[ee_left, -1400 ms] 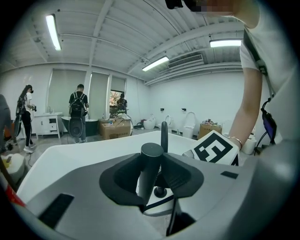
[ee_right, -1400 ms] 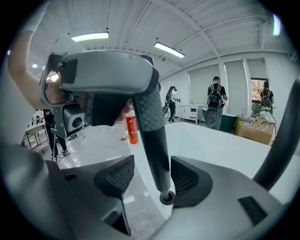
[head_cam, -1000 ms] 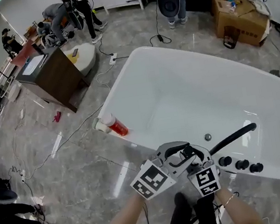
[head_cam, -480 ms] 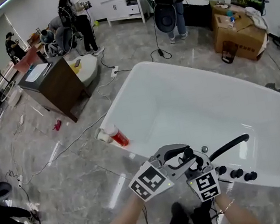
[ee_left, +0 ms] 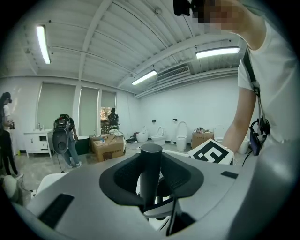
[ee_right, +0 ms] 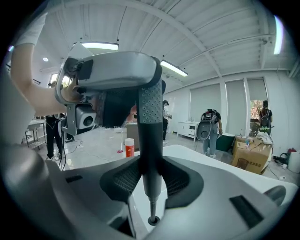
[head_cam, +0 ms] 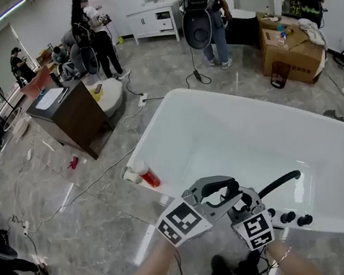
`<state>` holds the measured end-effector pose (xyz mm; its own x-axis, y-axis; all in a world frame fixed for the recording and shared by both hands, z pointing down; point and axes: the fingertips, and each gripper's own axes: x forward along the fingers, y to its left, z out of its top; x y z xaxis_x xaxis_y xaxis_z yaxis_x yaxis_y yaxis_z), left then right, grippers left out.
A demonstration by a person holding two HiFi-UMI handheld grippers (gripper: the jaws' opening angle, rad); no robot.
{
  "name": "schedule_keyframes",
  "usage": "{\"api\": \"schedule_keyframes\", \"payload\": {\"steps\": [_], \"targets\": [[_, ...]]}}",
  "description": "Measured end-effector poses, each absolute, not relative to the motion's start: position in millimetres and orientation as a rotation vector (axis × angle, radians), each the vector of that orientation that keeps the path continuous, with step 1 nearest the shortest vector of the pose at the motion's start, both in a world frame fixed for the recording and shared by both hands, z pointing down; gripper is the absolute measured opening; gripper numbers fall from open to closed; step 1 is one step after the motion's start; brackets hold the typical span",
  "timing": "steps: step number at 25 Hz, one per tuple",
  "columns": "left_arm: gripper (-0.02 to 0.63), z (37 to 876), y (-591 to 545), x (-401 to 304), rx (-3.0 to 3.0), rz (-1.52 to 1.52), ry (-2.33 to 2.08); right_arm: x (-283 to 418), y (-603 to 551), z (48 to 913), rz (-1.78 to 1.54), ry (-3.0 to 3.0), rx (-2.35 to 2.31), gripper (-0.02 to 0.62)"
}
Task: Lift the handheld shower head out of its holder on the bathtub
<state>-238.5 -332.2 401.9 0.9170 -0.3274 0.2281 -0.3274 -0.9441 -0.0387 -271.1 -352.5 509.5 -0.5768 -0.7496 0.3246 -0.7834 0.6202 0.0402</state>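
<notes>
Both grippers have risen since the earlier frames, carrying the shower head (ee_right: pixel 149 117) up above the near rim of the white bathtub (head_cam: pixel 235 130). On the left gripper (ee_left: pixel 151 180) the jaws stand part-way open, pads clamped on the black handle end. The right gripper (ee_right: pixel 150 185) has its jaws likewise part-open, gripping the textured handle, and from the handle's base a thin stem runs down to a round fitting (ee_right: pixel 152 220) in the rim. A red bottle (head_cam: pixel 149 175) stands upright on the tub's left corner. Across the room, a cardboard box (head_cam: pixel 291 43) carries loose items on top.
</notes>
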Motion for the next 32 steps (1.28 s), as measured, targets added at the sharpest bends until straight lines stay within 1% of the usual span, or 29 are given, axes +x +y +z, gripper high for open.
{"api": "schedule_keyframes", "payload": {"steps": [13,32], "targets": [[0.15,307.9,-296.8,-223.6,3.181,0.303,-0.494,-259.7,-322.6,412.2,0.06,-2.614,1.25,0.14],[0.15,218.4,-238.8,-208.8,3.264,0.194,-0.496,-246.5,-272.6,322.8,-0.018,-2.664,1.236,0.14]]}}
